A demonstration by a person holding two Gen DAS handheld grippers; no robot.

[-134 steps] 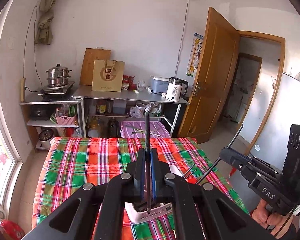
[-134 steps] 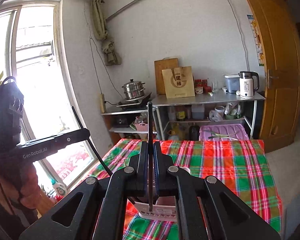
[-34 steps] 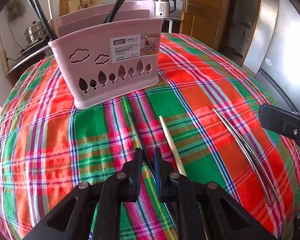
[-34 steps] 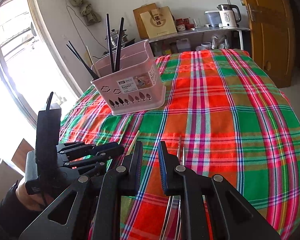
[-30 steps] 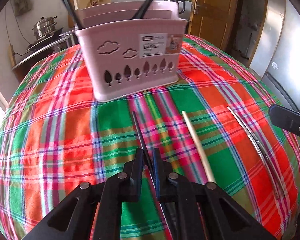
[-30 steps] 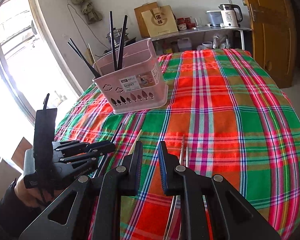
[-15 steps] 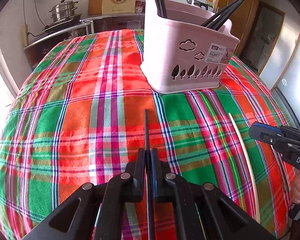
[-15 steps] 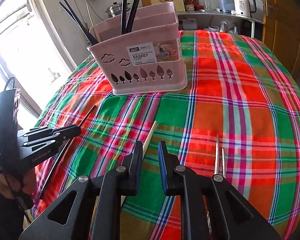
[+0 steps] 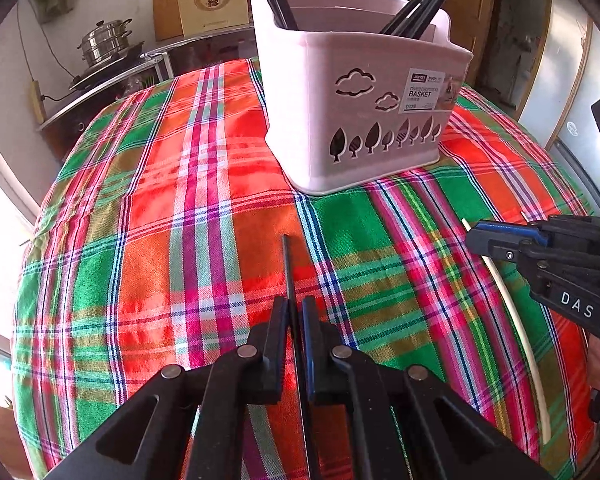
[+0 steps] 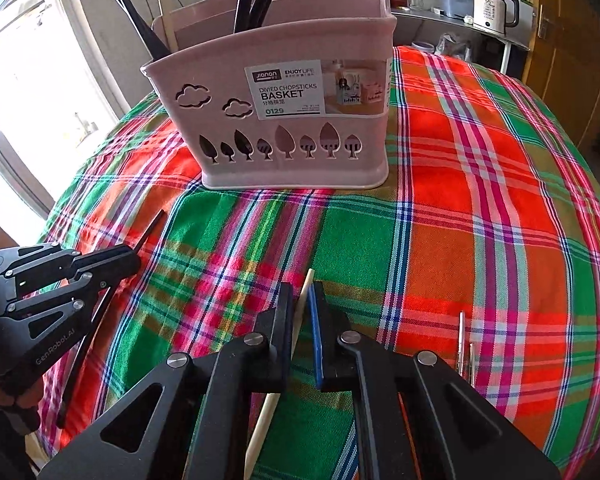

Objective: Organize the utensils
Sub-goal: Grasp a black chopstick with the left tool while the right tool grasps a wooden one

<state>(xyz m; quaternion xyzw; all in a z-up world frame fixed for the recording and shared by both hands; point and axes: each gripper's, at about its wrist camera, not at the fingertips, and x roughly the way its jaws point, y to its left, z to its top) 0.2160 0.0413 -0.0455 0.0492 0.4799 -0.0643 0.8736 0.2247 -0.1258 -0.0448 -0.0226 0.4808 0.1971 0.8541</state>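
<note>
Both grippers have come closer to the pink chopstick basket (image 10: 284,120) on the plaid tablecloth (image 10: 480,208). Left gripper (image 9: 295,312) fingers pinch a black chopstick (image 9: 287,264); right gripper (image 10: 303,300) fingers, just closing, pinch a pale chopstick (image 10: 306,286). A kettle (image 10: 494,8) stands behind.

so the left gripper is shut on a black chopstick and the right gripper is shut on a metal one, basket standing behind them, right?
Not quite. The right gripper is shut on a cream, wood-coloured chopstick, not a metal one; the right wrist view shows it. The left gripper does hold the black chopstick, with the pink basket behind.
</note>
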